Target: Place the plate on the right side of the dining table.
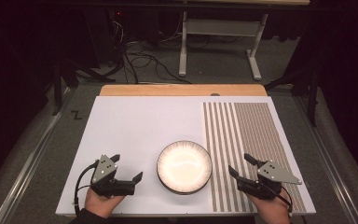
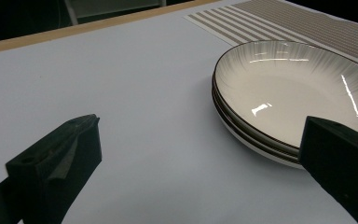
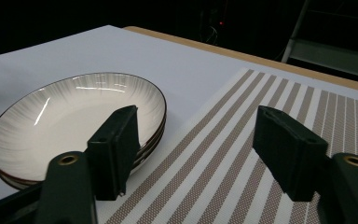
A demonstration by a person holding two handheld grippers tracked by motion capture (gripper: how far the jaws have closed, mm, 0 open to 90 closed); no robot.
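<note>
Holding left gripper [image 1: 128, 169] and right gripper [image 1: 239, 164] wide apart, empty, either side of stacked plates [image 1: 184, 166] on desk [image 1: 135, 121]; you've started nothing, plates untouched.

We're looking at a stack of shallow plates [image 1: 184, 166] sitting near the front edge of the white table [image 1: 135, 126], about midway across it. They're cream-white with fine grey lines radiating toward a thin dark rim, and the glaze is catching the light. In the left gripper view the stacked edges [image 2: 242, 126] are showing three rims nested one on another. The stack is lying flat and upright, its right edge resting just beside the striped mat [image 1: 249, 140], seemingly touching it in the right gripper view [image 3: 158, 135].
</note>
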